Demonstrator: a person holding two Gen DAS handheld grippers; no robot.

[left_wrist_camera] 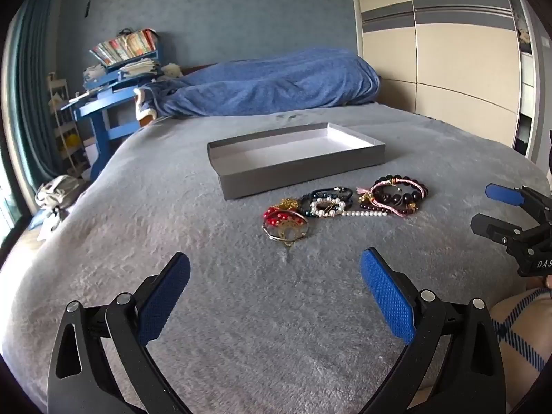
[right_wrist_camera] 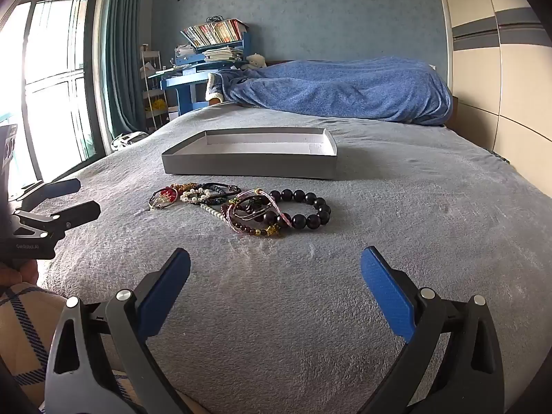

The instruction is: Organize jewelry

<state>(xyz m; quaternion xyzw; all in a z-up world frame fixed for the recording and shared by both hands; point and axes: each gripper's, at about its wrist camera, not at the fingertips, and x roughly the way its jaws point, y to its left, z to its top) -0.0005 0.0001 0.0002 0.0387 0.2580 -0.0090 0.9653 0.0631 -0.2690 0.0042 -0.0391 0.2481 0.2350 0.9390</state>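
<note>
Lying tangled on the grey fleece bed cover (right_wrist_camera: pixel 396 214) just before the empty shallow grey cardboard tray (right_wrist_camera: pixel 248 165) — beaded bracelets (right_wrist_camera: pixel 276 212). Still opening step: both grippers, left (left_wrist_camera: pixel 276 286) and right (right_wrist_camera: pixel 276 286), hovering spread wide, holding nothing — needing one bracelet singled out.

"DAS" shows on right tongs (left_wrist_camera: pixel 496 214); "GenRobot.AI" on left tongs (right_wrist_camera: pixel 69 200).

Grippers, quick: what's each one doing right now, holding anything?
Left gripper: jaws wide open, holding nothing, short of the jewelry.
Right gripper: jaws wide open, holding nothing.
</note>
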